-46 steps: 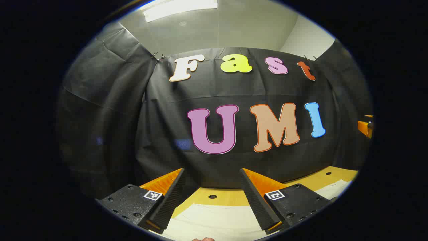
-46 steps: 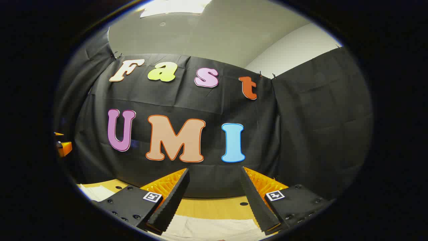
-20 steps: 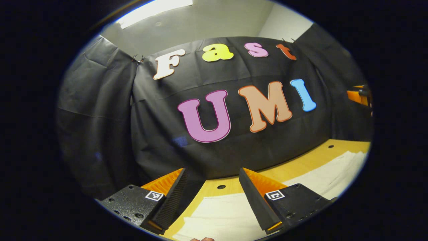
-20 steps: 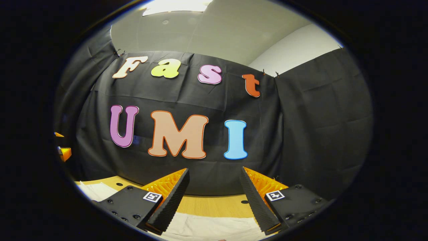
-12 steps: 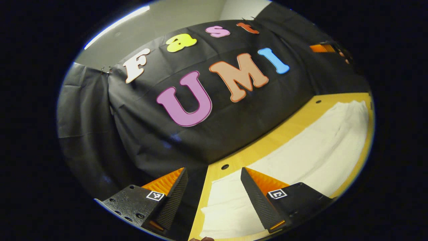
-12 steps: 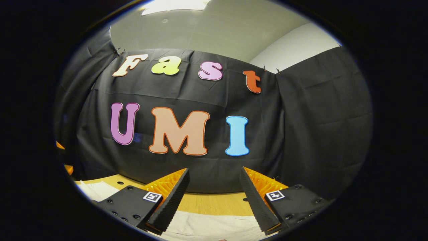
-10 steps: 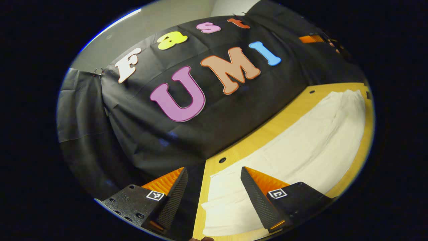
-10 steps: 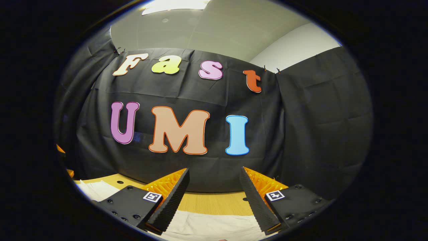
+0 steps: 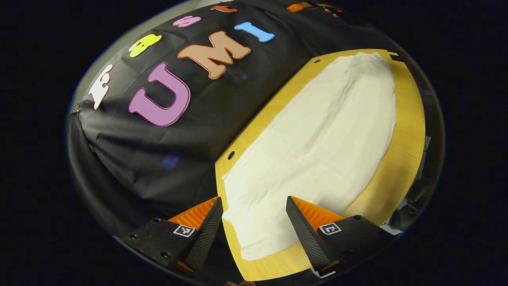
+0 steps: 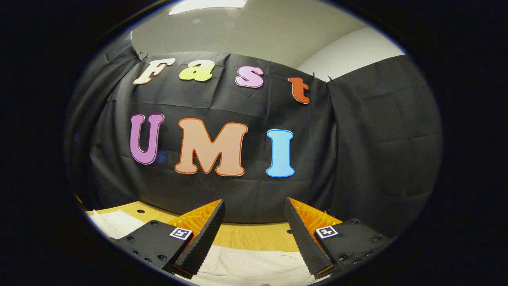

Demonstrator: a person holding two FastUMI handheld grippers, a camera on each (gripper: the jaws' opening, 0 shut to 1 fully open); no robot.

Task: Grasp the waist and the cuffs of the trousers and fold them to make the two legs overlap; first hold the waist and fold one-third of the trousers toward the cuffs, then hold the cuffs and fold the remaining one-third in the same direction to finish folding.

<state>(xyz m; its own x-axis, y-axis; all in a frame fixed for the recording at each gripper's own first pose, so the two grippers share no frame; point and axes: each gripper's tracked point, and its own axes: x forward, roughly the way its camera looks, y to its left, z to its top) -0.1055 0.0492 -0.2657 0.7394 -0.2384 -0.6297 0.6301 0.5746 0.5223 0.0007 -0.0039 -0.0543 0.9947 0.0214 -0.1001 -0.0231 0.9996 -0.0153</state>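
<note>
Left gripper view: smooth, long white trousers (image 9: 317, 135) on wooden table (image 9: 408, 131).

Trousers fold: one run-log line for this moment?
phase: pre-grasp | trousers: flat on table, unfolded | left gripper: open, above trouser end | right gripper: open, holding nothing

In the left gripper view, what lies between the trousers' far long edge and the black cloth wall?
A bare strip of the wooden table with a small round hole, running between the white trousers and the black cloth wall.
</note>
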